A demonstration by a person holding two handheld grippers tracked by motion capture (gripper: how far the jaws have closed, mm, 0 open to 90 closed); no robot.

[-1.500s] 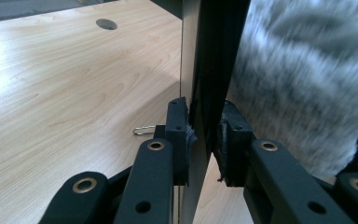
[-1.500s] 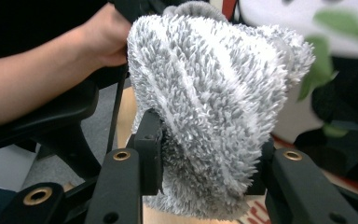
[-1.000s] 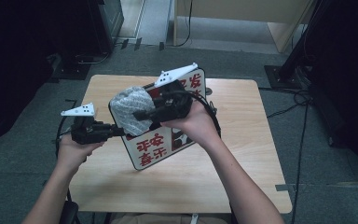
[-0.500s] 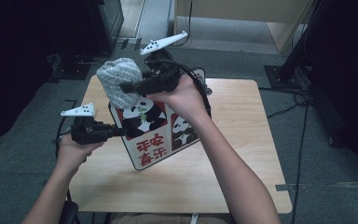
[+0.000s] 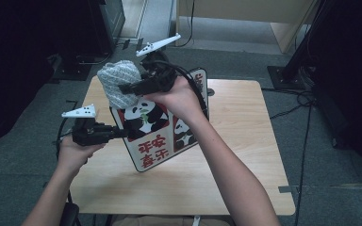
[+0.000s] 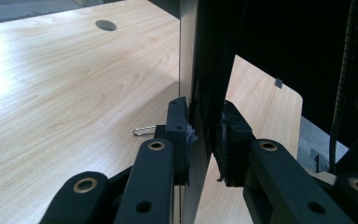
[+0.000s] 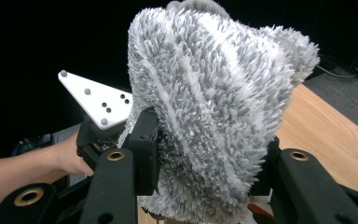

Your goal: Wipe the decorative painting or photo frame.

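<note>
Your left gripper (image 5: 122,132) sits over the table's (image 5: 245,155) left edge, level, pointing right. Its jaws are clamped on the left rim of the panda bag (image 5: 162,136); in the left gripper view the two pads (image 6: 179,133) press on the bag's dark edge (image 6: 209,84) from both sides. A paper clip (image 6: 143,130) lies on the wood just beside the left pad.

The bag stands tilted on the table, its base near the middle and its mouth toward the far edge. Panda prints and red characters face you.

Your right gripper (image 5: 125,88) is raised above the bag's far left corner, pointing left. It grips a grey fluffy cloth (image 5: 118,82), bunched into a bundle, clear of the bag and above the table's far left corner. In the right gripper view the cloth (image 7: 214,107) bulges between the two jaws. Those jaws have just eased apart a little, yet the cloth is between them and the pads press into its pile.
</note>
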